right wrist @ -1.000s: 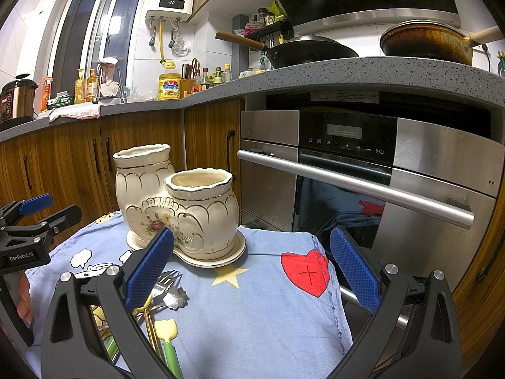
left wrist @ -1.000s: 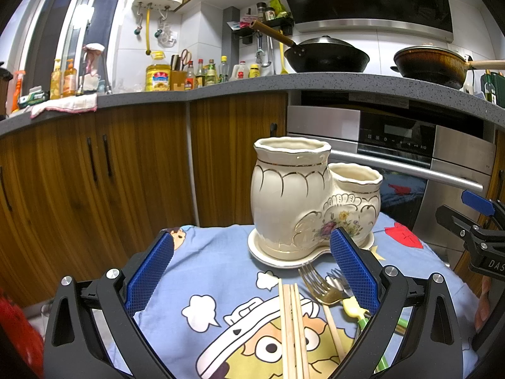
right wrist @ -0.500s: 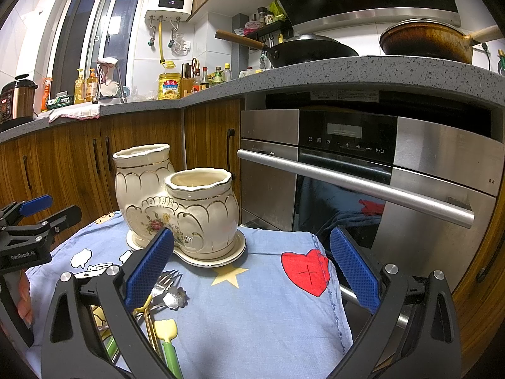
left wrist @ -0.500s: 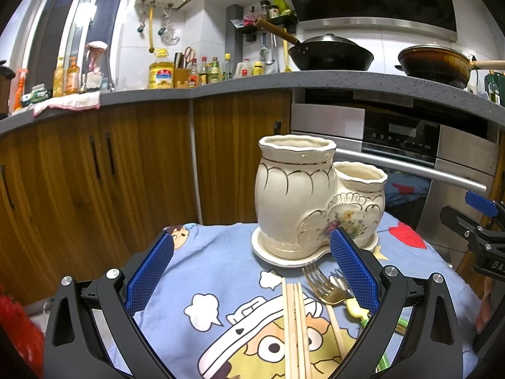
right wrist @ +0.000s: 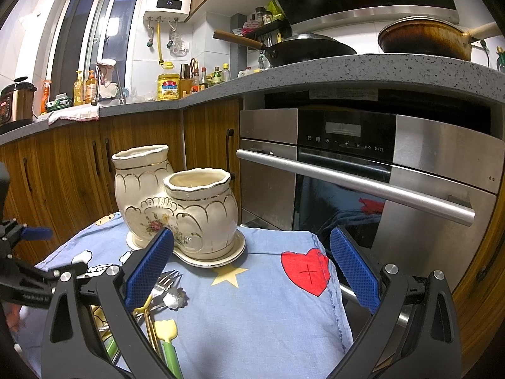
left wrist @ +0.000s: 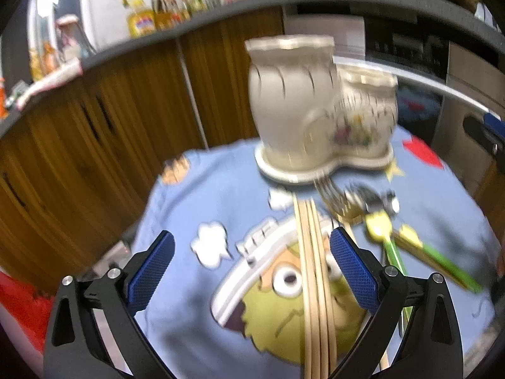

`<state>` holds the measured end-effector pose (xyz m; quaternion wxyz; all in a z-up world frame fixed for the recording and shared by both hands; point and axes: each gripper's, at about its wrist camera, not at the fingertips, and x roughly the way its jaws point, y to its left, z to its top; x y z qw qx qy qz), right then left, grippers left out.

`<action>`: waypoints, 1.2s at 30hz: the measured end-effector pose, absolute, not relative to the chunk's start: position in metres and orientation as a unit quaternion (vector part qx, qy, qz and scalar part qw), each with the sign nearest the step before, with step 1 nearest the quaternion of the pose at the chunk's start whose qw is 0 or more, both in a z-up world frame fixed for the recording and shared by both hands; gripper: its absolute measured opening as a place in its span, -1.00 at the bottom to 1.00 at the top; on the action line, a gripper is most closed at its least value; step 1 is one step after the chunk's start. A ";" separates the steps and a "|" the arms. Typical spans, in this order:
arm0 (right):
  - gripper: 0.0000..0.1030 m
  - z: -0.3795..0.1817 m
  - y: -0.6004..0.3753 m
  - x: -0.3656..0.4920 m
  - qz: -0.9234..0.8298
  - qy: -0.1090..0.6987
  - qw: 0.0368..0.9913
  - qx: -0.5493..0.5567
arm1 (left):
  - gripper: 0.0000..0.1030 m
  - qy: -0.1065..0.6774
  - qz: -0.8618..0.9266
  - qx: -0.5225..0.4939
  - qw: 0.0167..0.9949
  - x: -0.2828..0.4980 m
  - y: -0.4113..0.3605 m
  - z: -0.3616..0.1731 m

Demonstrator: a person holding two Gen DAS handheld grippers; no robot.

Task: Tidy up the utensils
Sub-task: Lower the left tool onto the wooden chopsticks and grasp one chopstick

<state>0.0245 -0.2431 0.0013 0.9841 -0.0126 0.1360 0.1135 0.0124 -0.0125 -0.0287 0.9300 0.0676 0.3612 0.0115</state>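
Note:
A cream ceramic utensil holder with two cups (left wrist: 318,117) stands on its saucer on the blue cartoon cloth (left wrist: 202,290); it also shows in the right wrist view (right wrist: 176,202). Wooden chopsticks (left wrist: 315,284) lie on the cloth, with a gold fork (left wrist: 334,199), a silver spoon (left wrist: 378,202) and green-handled utensils (left wrist: 391,252) to their right. My left gripper (left wrist: 252,262) is open above the cloth, the chopsticks just inside its right finger. My right gripper (right wrist: 246,268) is open and empty over the cloth's right part, with the fork (right wrist: 164,284) by its left finger.
Wooden cabinets (right wrist: 79,164) and a steel oven with a bar handle (right wrist: 353,180) stand behind the table. The counter above carries a wok (right wrist: 303,47), a pot (right wrist: 426,38) and bottles. The left gripper shows at the left edge of the right wrist view (right wrist: 28,271).
The left gripper has tilted downward and moved forward over the cloth, so more of the chopsticks and utensils shows; its view is blurred by motion. The right gripper has hardly moved.

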 end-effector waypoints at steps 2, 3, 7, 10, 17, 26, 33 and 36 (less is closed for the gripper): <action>0.90 0.001 -0.243 0.024 0.114 0.136 0.984 -0.012 | 0.86 0.394 0.001 0.063 0.917 0.014 -0.011 -0.034; 0.90 0.001 -0.244 0.025 0.114 0.136 0.984 -0.012 | 0.86 0.400 0.001 0.061 0.914 0.014 -0.009 -0.034; 0.90 0.003 -0.247 0.024 0.114 0.136 0.984 -0.012 | 0.68 0.408 0.008 0.063 0.911 0.013 -0.005 -0.036; 0.90 0.002 -0.247 0.024 0.114 0.136 0.984 -0.012 | 0.39 0.428 -0.008 0.057 0.902 0.016 -0.003 -0.039; 0.90 0.002 -0.245 0.024 0.114 0.136 0.984 -0.012 | -0.22 0.447 -0.047 0.064 0.891 0.016 -0.016 -0.042; 0.90 0.002 -0.246 0.024 0.115 0.136 0.984 -0.010 | -0.45 0.467 -0.055 0.076 0.879 0.021 -0.023 -0.049; 0.90 0.009 -0.251 0.012 0.140 0.130 0.981 -0.004 | -0.78 0.489 -0.074 0.092 0.864 0.039 -0.033 -0.052; 0.90 0.016 -0.249 0.007 0.160 0.156 0.975 -0.006 | -0.81 0.499 -0.082 0.105 0.856 0.043 -0.035 -0.051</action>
